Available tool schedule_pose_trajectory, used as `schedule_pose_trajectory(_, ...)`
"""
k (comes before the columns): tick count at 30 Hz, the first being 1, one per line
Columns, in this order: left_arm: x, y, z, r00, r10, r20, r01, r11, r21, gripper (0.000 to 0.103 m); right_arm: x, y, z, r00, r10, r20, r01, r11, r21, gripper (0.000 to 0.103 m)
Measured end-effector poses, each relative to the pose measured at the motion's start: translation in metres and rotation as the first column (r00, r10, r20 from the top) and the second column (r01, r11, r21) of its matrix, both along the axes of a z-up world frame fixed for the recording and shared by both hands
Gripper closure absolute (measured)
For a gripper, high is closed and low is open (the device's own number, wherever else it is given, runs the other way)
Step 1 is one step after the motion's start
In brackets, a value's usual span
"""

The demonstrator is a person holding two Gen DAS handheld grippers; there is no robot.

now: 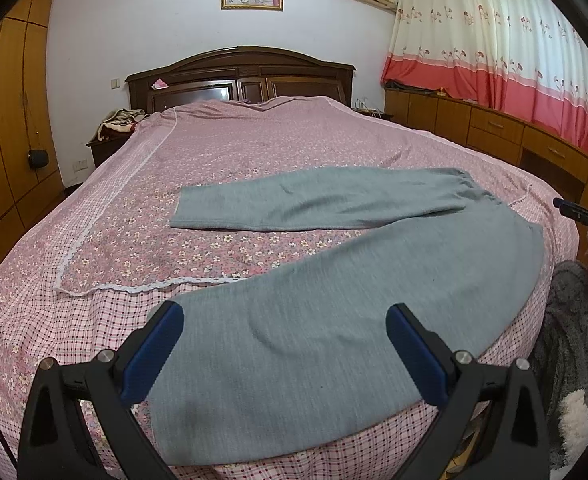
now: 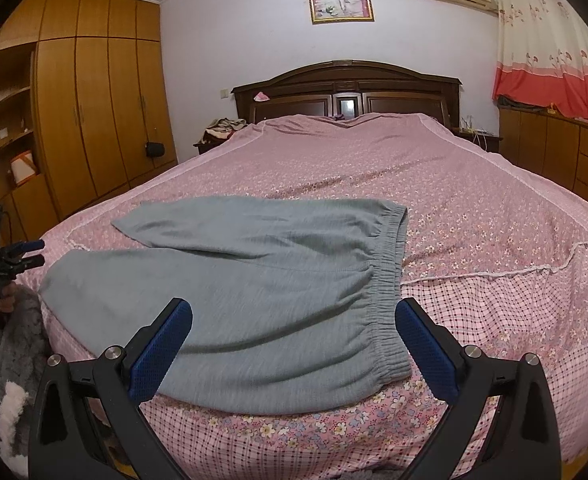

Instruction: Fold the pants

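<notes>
Grey pants (image 1: 334, 280) lie spread flat on the pink floral bed (image 1: 253, 148), legs apart in a V. My left gripper (image 1: 285, 320) is open, its blue pads just above the end of the near leg at the bed's front edge. In the right wrist view the pants (image 2: 261, 288) show their elastic waistband (image 2: 386, 300) on the right. My right gripper (image 2: 294, 316) is open, hovering over the waist end, holding nothing. The left gripper also shows in the right wrist view (image 2: 25, 254) at the far left, held in a hand.
A dark wooden headboard (image 1: 239, 76) stands at the far end. Wooden wardrobes (image 2: 93, 112) line the left wall. Low cabinets (image 1: 494, 128) under red and cream curtains run along the right. A grey fluffy garment (image 1: 566, 320) hangs by the bed's near corner.
</notes>
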State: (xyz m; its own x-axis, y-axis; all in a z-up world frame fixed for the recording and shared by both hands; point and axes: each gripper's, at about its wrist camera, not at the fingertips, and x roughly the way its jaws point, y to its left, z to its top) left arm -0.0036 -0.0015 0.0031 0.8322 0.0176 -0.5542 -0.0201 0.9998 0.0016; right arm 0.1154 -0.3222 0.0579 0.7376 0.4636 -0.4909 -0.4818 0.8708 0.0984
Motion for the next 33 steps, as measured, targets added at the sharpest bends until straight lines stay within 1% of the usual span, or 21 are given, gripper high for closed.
schedule_pose_trajectory(33, 0.0024, 0.0013, -0.0037, 1.0, 0.006, -0.009, -0.006, 1.0, -0.001, 0.0, 0.0019, 0.0024, -0.0003, 1.0, 0.007, -0.013, -0.007, 1.0, -0.01, 0.0)
